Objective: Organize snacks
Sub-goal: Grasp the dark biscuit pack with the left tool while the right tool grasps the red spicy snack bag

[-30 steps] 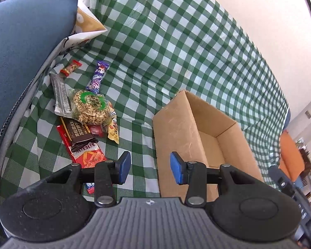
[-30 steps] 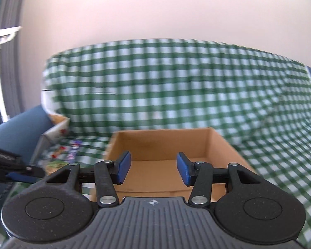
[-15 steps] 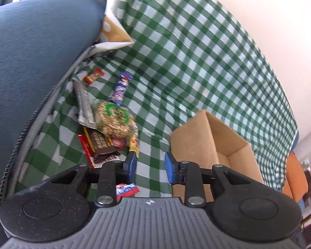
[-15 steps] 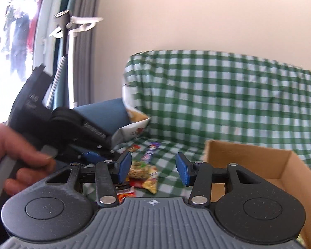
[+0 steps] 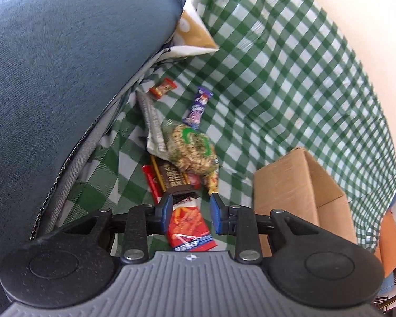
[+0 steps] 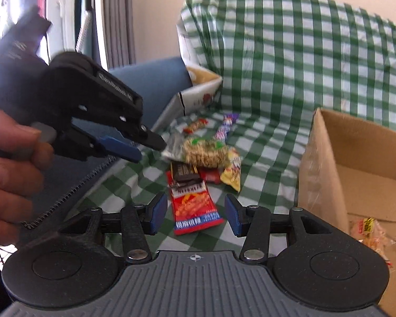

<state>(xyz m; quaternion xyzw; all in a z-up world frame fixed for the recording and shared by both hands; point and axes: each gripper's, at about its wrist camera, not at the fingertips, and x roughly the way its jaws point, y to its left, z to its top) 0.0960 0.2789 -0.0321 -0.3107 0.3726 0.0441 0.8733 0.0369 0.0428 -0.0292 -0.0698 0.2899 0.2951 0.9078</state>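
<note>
Glossy plastic snack wrappers [image 5: 188, 222] lie on checked cloth [image 5: 277, 79] beside a matt cardboard box [image 5: 285, 185].

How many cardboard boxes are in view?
1: the open cardboard box sits on the checked cloth, right of the snack pile. None appears hidden.
</note>
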